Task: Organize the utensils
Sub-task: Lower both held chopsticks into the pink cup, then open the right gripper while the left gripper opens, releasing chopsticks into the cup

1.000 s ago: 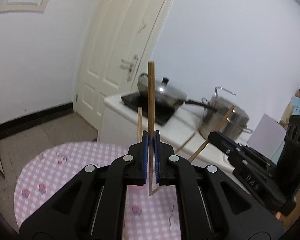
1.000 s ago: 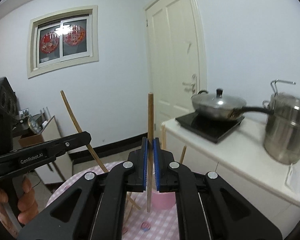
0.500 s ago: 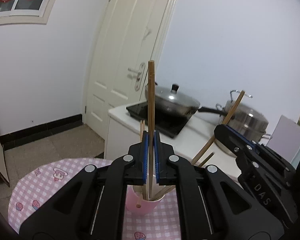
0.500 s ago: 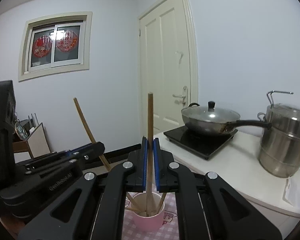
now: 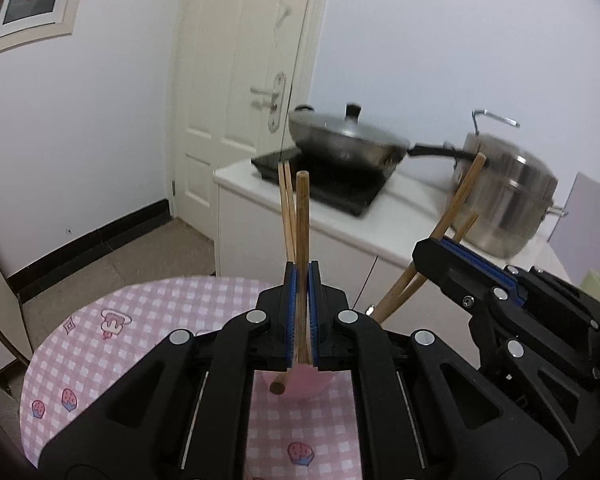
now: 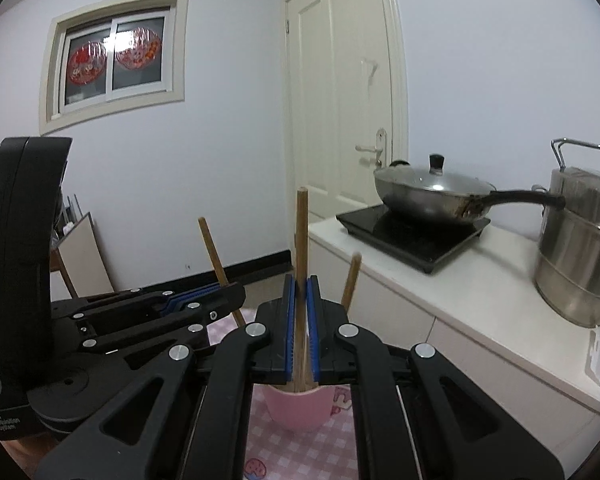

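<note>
The left hand-held gripper was clamped tight on a wooden chopstick, blue pads pressed against it on both sides, stick standing upright. Its lower end ran down behind the jaws toward the pink cup sitting just beyond and below the fingertips on the checked worktop. Two thinner chopsticks rose from the cup right beside the held one, just to its left.

Over on the right, same story: the right hand-held gripper was closed on its own chopstick, upright, lower end dipping into the pink cup directly ahead of the jaws. Another stick leaned out of the cup just right of the fingers. The left gripper sat close alongside, to the left, its stick slanting up above it.

Farther ahead and to the right stood a lidded wok on a black cooktop and a steel pot.
</note>
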Demonstrator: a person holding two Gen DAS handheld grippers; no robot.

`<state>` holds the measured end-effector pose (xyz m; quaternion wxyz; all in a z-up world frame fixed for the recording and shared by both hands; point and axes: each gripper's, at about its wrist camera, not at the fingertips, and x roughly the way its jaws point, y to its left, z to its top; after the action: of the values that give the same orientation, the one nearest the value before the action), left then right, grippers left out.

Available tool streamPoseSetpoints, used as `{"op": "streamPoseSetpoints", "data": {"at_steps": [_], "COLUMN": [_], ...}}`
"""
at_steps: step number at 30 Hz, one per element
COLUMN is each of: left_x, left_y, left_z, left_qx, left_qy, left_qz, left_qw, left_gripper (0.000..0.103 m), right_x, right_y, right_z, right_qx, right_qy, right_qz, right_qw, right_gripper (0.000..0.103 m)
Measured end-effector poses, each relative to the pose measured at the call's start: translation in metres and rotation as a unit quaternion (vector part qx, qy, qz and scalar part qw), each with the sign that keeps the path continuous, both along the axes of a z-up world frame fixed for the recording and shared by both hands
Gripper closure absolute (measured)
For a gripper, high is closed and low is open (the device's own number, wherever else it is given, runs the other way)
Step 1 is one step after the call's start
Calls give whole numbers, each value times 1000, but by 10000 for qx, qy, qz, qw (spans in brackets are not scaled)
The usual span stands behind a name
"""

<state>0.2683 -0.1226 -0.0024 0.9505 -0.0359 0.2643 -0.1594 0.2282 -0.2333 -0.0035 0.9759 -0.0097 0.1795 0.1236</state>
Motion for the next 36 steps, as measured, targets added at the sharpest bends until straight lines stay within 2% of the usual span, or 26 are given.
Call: {"op": "streamPoseSetpoints", "data": {"at_steps": [6,17,36], "left_x": [-1,-6,-44], "left_y": [-1,5,24], "left_z": [-10,-9,18], "left_qx": [92,17,-97], "left_qy": [94,214,129], "left_qz": [-49,-137,-107], "left_qw": [9999,9997,9998], "left_gripper": [96,96,96], "right_x": [2,1,-31], "right_y": [2,-6,-7], "right_z": [-9,-16,12], "right_qx": [-39,284,556], "right_qy": [173,480,364], "right_qz": [-6,96,180], "right_qw": [9998,9984,9976], "right_gripper": [98,98,97]}}
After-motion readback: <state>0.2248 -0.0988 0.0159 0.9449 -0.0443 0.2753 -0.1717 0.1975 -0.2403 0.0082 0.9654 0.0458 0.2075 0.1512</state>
